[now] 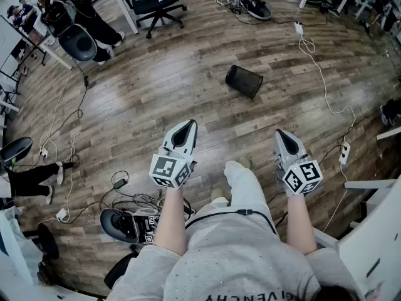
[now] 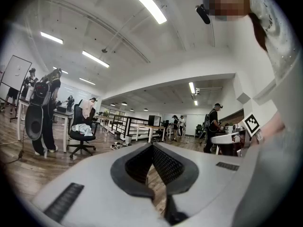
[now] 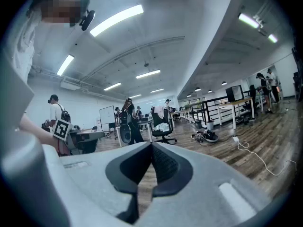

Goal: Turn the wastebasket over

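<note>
The wastebasket [image 1: 244, 81] is a small black bin with round sides. It is not standing up. It lies on its side on the brown wood floor [image 1: 156, 86]. In the head view it is a bit right of the middle, in the upper half of the picture. Its long side runs on a slant, from the upper left down to the lower right. The end at the lower right looks a little wider than the end at the upper left. Which end is the open one is too hard to tell. It lies alone on bare boards, and only the floor touches it.
</note>
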Tool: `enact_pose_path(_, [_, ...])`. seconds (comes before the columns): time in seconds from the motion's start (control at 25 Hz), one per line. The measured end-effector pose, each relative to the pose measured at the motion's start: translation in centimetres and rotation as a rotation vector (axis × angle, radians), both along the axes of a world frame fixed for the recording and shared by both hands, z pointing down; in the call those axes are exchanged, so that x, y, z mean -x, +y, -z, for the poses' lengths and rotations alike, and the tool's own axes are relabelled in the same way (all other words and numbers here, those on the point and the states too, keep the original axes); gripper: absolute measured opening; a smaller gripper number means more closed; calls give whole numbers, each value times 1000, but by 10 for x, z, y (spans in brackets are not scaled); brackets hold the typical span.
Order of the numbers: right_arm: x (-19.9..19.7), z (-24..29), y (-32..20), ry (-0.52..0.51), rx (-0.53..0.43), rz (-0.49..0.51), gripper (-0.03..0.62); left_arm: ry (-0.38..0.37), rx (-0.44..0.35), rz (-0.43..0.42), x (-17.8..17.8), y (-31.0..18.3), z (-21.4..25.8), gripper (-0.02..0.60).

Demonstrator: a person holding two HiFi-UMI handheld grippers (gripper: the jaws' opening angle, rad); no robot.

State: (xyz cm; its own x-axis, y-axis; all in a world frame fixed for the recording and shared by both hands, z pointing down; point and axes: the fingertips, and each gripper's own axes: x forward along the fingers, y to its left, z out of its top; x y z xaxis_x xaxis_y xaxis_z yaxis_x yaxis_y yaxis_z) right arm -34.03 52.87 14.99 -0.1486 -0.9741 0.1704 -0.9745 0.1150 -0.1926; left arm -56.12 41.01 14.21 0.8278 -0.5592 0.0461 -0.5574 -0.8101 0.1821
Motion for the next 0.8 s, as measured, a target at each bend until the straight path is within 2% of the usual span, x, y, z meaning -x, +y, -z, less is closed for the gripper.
enact_pose_path(0.36, [-28,-9,-47,31,27,26,0,-7,29,12,-32,-46,-9,-2])
enact_pose_path(0.8, [-119,-22,-127,-42,35,-7,0,-14,75,-17,-132,-130,-15,-2])
